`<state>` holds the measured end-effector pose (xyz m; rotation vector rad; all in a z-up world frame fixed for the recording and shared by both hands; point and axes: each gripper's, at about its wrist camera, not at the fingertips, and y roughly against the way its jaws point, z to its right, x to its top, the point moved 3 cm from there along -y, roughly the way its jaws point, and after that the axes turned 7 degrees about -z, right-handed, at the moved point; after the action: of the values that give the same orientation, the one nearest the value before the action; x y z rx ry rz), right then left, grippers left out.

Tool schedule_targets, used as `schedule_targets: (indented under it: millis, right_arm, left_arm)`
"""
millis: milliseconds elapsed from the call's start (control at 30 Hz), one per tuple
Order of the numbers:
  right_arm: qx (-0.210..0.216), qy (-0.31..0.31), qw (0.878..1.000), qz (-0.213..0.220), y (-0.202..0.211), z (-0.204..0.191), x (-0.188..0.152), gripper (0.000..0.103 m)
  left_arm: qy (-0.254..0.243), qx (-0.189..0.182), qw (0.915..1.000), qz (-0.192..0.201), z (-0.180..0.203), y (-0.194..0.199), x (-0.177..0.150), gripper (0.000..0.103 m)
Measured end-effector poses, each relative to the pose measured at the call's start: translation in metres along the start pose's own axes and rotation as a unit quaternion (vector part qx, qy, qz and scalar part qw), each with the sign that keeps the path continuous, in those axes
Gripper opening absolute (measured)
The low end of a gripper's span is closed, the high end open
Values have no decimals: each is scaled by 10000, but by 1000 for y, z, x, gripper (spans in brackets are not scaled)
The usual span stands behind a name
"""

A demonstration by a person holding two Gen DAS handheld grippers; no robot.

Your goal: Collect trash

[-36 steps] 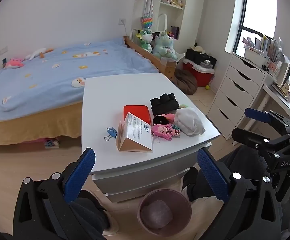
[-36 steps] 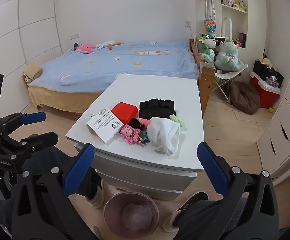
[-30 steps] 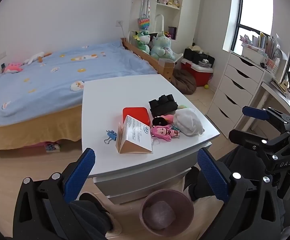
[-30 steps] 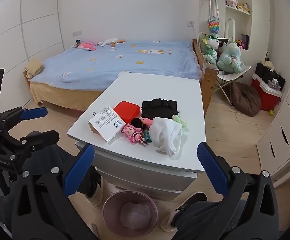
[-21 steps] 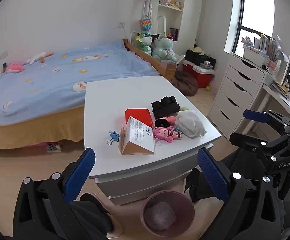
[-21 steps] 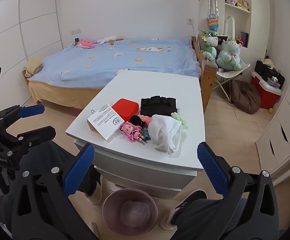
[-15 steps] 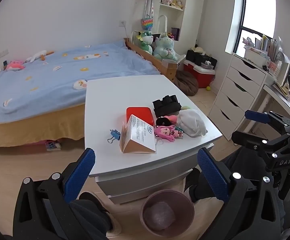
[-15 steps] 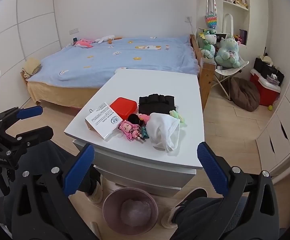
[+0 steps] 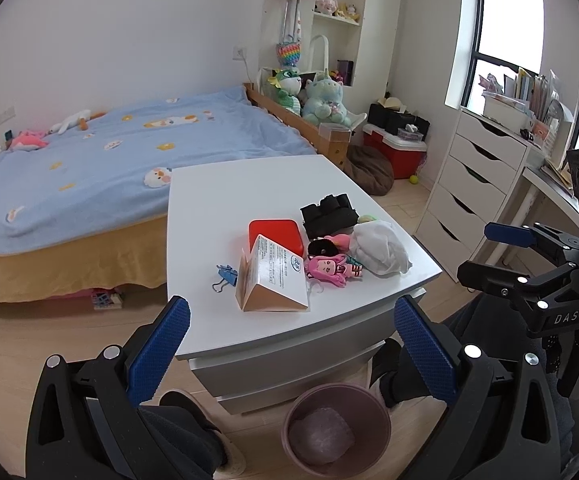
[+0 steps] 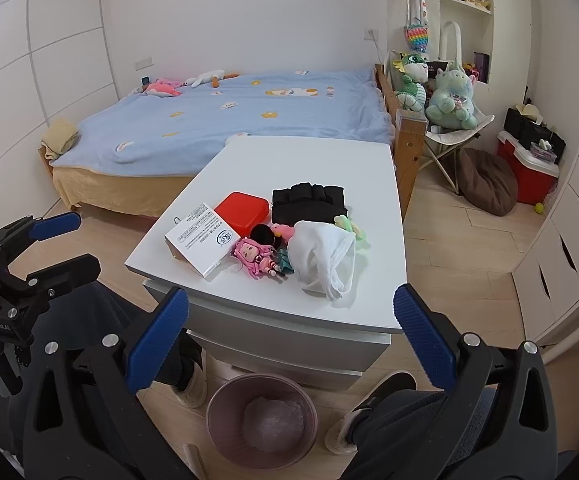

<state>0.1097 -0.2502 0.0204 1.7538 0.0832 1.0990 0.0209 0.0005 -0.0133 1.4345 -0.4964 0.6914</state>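
Both claws spread wide and empty: left gripper (image 9: 291,344) and right gripper (image 10: 291,340) held back off the near edge of the white table (image 10: 313,160), well clear of everything, probably to survey the clutter before choosing a piece.

Likely trash: a crumpled white wad (image 10: 323,254), soft and limp like tissue or cloth, lying toward the near right corner of the tabletop, touching the pink doll figure (image 10: 255,258). Beside that, toward the near left edge, a white printed carton (image 10: 199,238), flattened and gaping at one end, so apparently empty.

Behind these, nearer mid-table, a red case (image 10: 243,208) and a black glove (image 10: 307,202); a blue binder clip (image 9: 225,276) just left of the carton.

On the floor directly under the near edge, a pinkish bin (image 10: 261,420), upright, lined with pale plastic, handy for a straight drop.
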Motion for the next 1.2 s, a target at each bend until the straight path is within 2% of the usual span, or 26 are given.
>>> schedule_targets:
  millis: [1200]
  right_arm:
    - [28, -21, 10000, 3, -2, -2, -2, 100]
  left_arm:
    - [13, 32, 10000, -28, 1, -4, -2, 98]
